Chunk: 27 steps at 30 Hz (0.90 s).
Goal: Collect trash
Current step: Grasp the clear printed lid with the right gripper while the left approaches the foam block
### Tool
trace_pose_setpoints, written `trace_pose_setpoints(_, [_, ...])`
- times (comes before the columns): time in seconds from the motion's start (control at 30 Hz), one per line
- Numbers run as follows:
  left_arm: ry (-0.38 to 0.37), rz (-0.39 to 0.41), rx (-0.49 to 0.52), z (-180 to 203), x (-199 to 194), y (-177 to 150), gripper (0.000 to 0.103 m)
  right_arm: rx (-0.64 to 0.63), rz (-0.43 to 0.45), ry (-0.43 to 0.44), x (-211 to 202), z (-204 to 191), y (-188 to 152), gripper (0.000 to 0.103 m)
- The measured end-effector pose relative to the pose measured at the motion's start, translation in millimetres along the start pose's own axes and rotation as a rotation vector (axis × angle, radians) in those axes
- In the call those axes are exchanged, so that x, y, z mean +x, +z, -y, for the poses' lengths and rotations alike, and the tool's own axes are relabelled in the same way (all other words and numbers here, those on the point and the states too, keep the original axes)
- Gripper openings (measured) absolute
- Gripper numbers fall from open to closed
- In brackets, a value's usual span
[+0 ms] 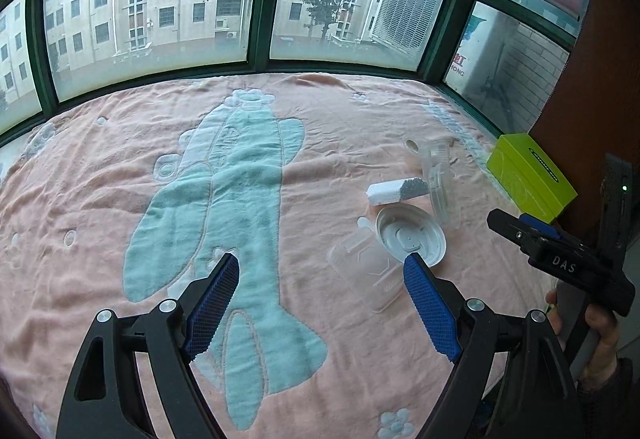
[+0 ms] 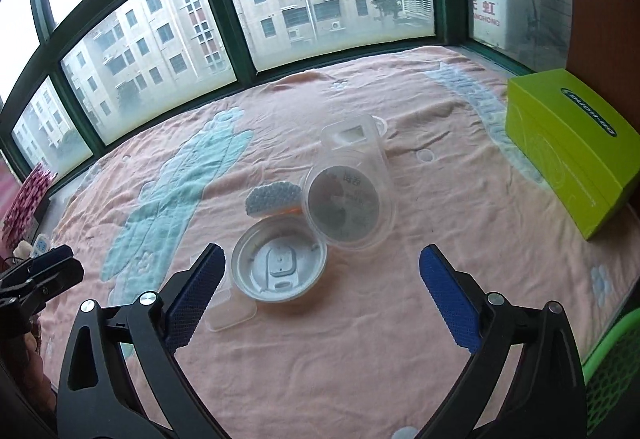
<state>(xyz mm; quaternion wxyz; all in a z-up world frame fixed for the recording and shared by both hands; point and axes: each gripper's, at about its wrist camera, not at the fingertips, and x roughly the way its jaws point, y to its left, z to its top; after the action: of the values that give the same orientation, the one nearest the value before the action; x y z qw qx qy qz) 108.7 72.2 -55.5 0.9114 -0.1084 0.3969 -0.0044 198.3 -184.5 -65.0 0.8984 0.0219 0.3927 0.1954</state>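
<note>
**Tongs Close In on Bedside Litter**

Both tongs hang released and empty above a pink blanket (image 2: 360,359), spread wide, it seems, to take bulky items. Just ahead of the right tongs (image 2: 324,291) lies a grey lid (image 2: 280,271), overlapping a clear tray (image 2: 230,313) by its left finger. Beyond sit a clear cup (image 2: 352,199) and a white packet (image 2: 272,199). From the left tongs (image 1: 320,303), the pile lies ahead-right. A green box (image 2: 568,155) rests far right.
</note>
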Motion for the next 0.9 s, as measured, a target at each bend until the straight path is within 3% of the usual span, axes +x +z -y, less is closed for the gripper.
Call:
trace_pose_setpoints(0.4, [0.001, -0.043, -0.018, -7.8, 31.0, 16.7, 0.083, 0.015, -0.138, 0.092, 71.3, 35.4, 18.7, 0.098])
trace_pose_setpoints(0.9, [-0.013, -0.078, 0.029, 5.9, 65.0, 36.3, 0.083, 0.021, -0.209, 0.185, 110.7, 51.2, 29.2, 0.098])
